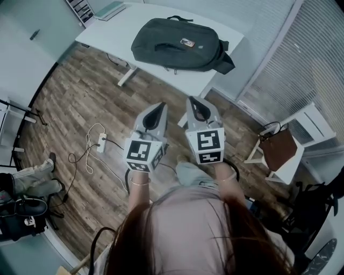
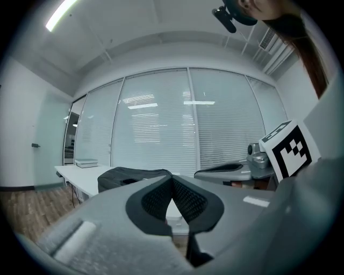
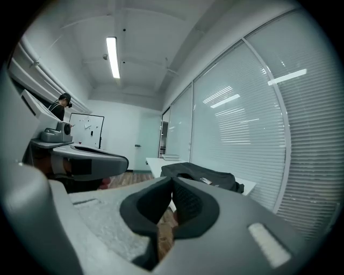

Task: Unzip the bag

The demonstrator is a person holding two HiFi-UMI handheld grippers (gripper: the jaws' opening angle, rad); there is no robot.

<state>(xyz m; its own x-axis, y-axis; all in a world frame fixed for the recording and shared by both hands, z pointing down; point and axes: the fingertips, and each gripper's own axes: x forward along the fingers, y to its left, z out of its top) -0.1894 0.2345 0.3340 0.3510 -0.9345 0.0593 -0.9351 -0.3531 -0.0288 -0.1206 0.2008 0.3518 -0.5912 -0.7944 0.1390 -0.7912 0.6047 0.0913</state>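
Observation:
A dark grey backpack [image 1: 177, 45] lies flat on a white table [image 1: 107, 29], with a small label on its top. It shows ahead in the left gripper view as the backpack [image 2: 126, 176] and in the right gripper view as the backpack [image 3: 201, 175]. My left gripper [image 1: 159, 107] and right gripper [image 1: 194, 100] are held side by side over the wooden floor, short of the table's near edge. Both are shut with nothing between their jaws. No part of either touches the bag.
A book [image 1: 110, 9] lies at the table's far left corner. A white chair [image 1: 301, 145] with a brown bag [image 1: 278, 147] stands at the right by the blinds. A power strip and cables [image 1: 97, 145] lie on the floor at the left. Dark bags sit at the lower left.

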